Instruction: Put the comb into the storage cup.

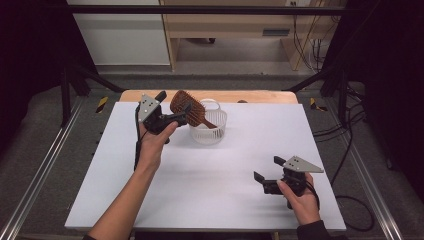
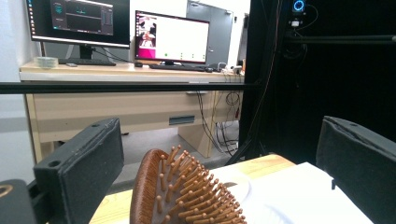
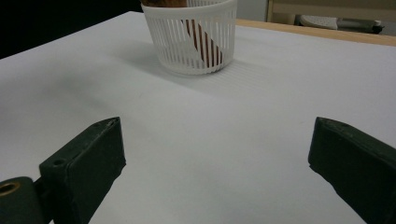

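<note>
A wooden hairbrush point(image 1: 188, 107) stands tilted with its handle down inside a white slotted basket point(image 1: 209, 131) near the far edge of the white worktop point(image 1: 210, 170), its oval head leaning out to the left over the rim. The left gripper point(image 1: 186, 116) is held up beside that head by the person's left hand point(image 1: 154, 142); in the left gripper view the bristled face of the hairbrush point(image 2: 184, 196) rises from the bottom between the two black jaws, which stand spread well apart, with a clear gap on each side of the head, so the jaws are released and not touching it. The right gripper point(image 1: 266, 169), in the right hand point(image 1: 300, 197), sits low near the worktop's near right corner, well apart from the basket, its jaws likewise wide apart with nothing between them. In the right gripper view the basket point(image 3: 191, 39) stands ahead and slightly left of the jaws, the brown handle visible through its slots. Two lit monitors point(image 2: 172, 37) stand on a desk point(image 2: 126, 100) in the background of the left gripper view; their on-screen writing is too small to read, and no label can be made out on brush or basket.
</note>
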